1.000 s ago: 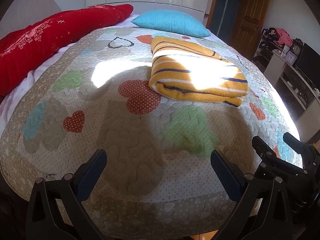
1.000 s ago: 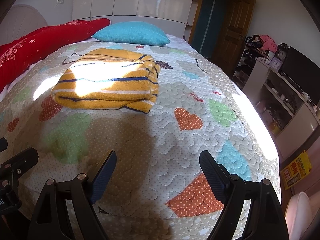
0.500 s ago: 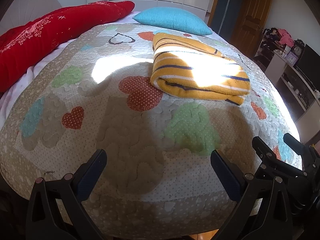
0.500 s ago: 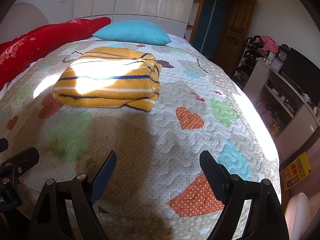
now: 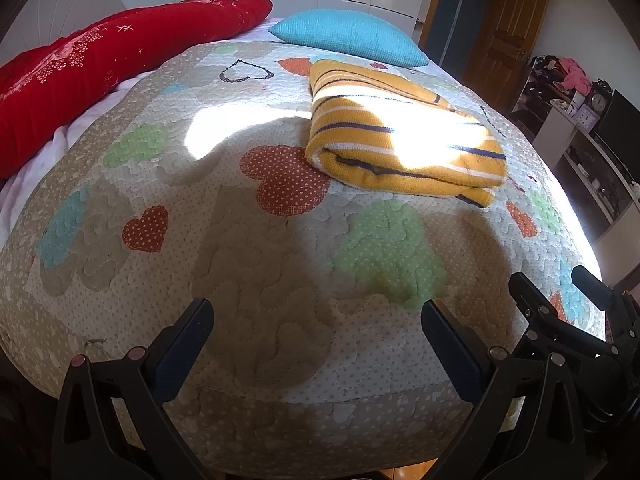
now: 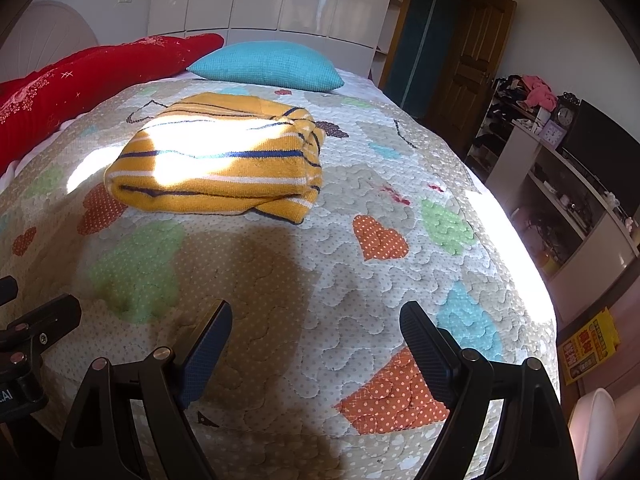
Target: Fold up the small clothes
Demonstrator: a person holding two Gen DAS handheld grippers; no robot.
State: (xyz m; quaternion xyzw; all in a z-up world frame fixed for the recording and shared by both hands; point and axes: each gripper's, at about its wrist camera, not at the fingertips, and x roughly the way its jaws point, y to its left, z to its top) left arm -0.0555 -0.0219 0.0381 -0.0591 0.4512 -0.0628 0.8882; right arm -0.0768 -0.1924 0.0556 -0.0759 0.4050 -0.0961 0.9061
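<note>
The yellow striped sweater [image 5: 404,140] lies folded on the quilted bed [image 5: 248,264], well ahead of both claws. Over the past second it sits slightly nearer. Left claw [image 5: 316,336] and right claw [image 6: 316,332] gape wide, empty; folding looks finished.

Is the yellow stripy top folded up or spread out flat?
Folded. The yellow striped top lies on the quilt as a thick, compact bundle with stacked layers showing along its near edge.
</note>
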